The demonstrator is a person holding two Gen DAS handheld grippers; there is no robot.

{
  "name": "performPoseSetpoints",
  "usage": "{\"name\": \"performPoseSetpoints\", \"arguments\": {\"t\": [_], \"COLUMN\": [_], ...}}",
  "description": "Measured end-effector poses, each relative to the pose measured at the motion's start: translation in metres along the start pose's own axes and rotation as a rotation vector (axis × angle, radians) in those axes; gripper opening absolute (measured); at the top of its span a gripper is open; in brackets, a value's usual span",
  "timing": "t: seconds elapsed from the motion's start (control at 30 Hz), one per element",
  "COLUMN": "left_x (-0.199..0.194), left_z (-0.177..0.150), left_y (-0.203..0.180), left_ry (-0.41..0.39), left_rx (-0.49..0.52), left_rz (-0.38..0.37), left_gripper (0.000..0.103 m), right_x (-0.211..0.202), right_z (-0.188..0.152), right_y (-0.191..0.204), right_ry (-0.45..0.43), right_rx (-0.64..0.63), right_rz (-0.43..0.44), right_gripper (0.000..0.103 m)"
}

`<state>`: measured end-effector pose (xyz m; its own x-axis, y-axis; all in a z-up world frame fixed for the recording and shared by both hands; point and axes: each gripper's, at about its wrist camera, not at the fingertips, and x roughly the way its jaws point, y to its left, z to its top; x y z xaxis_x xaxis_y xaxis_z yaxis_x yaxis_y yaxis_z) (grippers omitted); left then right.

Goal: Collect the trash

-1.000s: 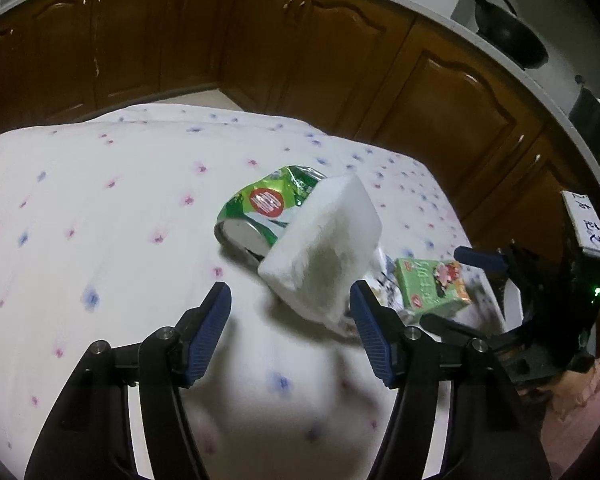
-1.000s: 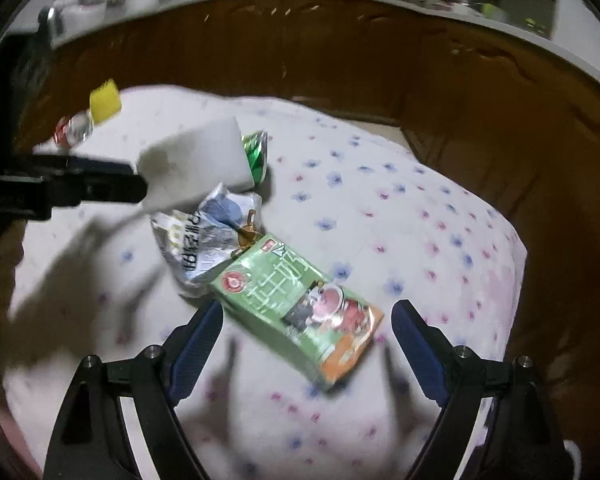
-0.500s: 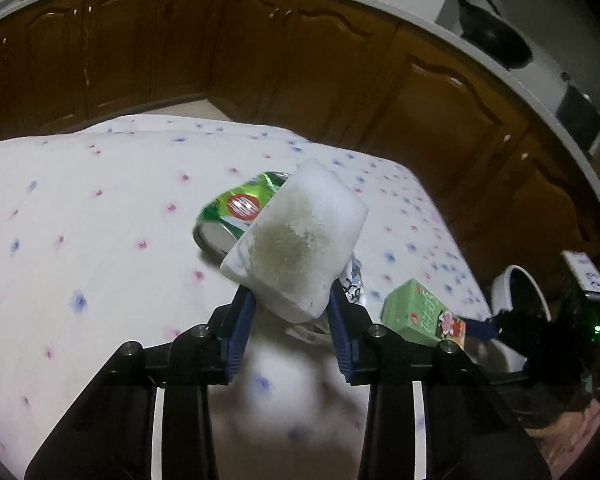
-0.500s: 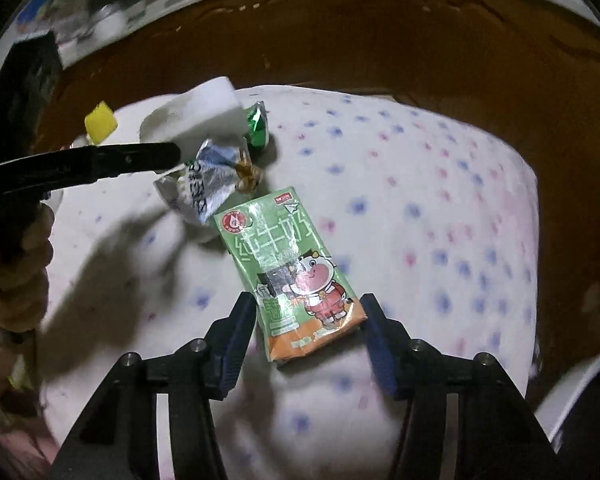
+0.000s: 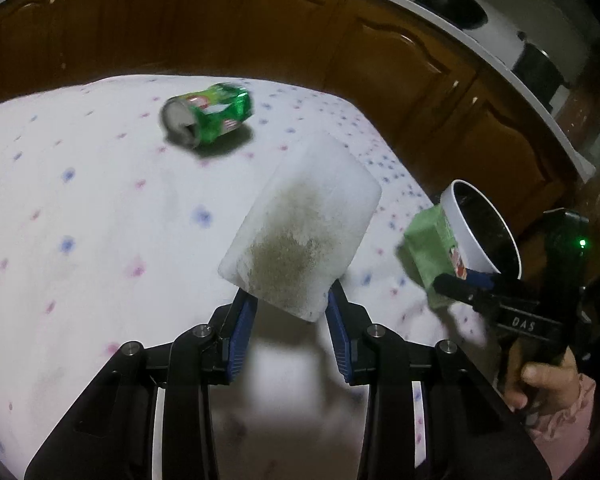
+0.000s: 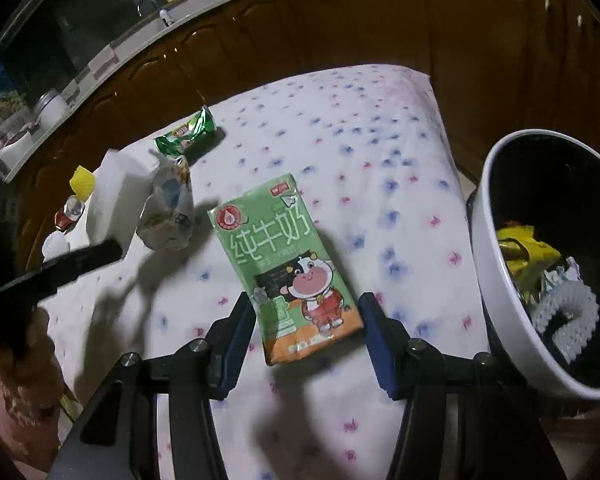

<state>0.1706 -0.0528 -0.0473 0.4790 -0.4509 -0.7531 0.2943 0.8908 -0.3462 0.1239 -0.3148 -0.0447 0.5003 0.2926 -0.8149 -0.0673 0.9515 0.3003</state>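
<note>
Trash was in both our tools. We had the left tool [image 5: 288,312] clenched on a white foam block with a brownish stain [image 5: 300,232], lifted above the surface covered in white cloth with pink and blue dots [image 5: 80,220]. Our right tool [image 6: 306,340] gripped a green milk carton printed with a cartoon cow [image 6: 284,264] by its lower end, just beside the white-rimmed black bin [image 6: 500,300] already holding yellow wrappers. A crushed green drink can [image 5: 208,120] lay on the cloth farther back, a crumpled silvery wrapper [image 6: 168,216] near it.
</note>
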Motion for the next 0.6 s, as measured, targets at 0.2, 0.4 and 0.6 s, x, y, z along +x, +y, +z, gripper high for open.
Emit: {"name": "performPoseSetpoints", "arguments": {"t": [0.2,0.4,0.6], "left_x": [-0.007,-0.024,-0.032], "left_z": [-0.023,-0.031,-0.031], "left_y": [0.016,0.032,0.032], "left_ry": [0.021,-0.011,-0.039], "left_rx": [0.002,-0.006,0.063], "left_rz": [0.098,0.174,0.198], "left_gripper": [0.046,0.072,0.076], "right_x": [0.005,-0.005,-0.014], "right_z": [-0.010,-0.014,-0.007], "right_y": [0.017,0.022,0.019], "right_ry": [0.001,-0.047,-0.082], "right_rx": [-0.052,-0.082,-0.062], "right_rz": [-0.009,-0.034,-0.023], "right_gripper": [0.056,0.076,0.078]}}
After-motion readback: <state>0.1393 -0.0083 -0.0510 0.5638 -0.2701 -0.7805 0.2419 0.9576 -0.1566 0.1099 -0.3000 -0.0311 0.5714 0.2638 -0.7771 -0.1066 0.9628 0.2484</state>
